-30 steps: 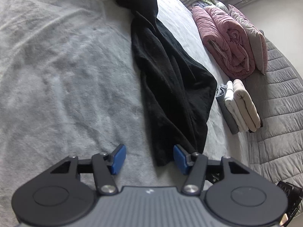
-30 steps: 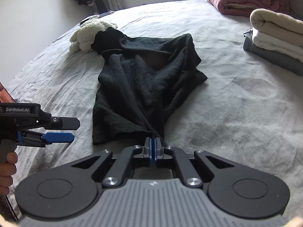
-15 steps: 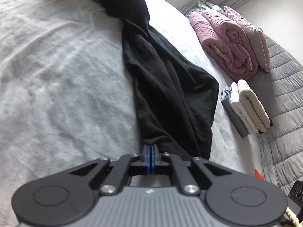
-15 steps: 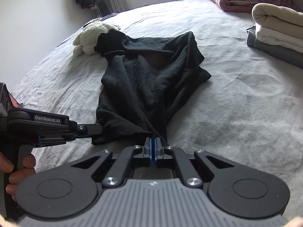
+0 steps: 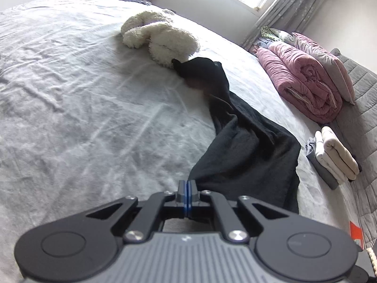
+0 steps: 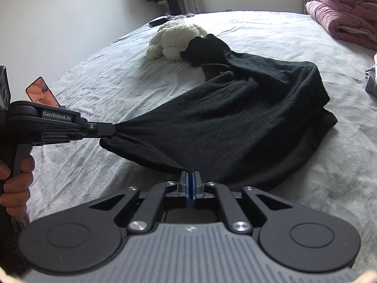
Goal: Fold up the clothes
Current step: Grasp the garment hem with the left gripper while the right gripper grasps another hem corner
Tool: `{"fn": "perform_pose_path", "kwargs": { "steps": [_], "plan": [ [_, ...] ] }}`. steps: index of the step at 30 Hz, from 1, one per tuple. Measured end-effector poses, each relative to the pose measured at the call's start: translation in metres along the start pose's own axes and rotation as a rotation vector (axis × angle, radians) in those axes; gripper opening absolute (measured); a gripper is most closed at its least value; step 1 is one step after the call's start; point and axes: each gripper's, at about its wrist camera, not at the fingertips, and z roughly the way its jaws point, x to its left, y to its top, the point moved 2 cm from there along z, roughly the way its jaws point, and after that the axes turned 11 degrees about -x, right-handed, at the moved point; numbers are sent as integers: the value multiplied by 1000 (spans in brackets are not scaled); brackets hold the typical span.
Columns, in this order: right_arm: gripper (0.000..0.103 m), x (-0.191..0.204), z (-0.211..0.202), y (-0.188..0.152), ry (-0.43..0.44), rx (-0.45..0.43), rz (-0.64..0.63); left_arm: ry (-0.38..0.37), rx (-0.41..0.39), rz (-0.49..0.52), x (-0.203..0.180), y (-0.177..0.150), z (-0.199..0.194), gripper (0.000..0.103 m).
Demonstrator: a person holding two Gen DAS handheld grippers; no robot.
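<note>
Both grippers now pinch the black garment (image 6: 235,127) hem, lifted off the bed (image 6: 117,82); a sec ago only the right held it w/ left jaws apart. Near: right gripper (image 6: 190,186) jaws clenched on near hem. Left gripper (image 6: 110,128) jaws clenched on the other corner, spreading the edge taut, prob. for folding. Far end rests by the plush toy (image 6: 174,40).

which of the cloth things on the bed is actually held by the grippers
The black garment. The left gripper and right gripper each pinch an edge. The white fluffy item, pink blanket and folded stack lie untouched.
</note>
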Motion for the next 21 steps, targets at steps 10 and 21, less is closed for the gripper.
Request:
{"fn": "perform_pose_path", "kwargs": {
  "steps": [10,21],
  "plan": [
    [18,-41,-12,16,-100,-37,45,76,49,-33,31,-6,26,1],
    [31,-135,-4,20,-285,-52,138,99,89,-5,29,-8,48,1]
  ]
}}
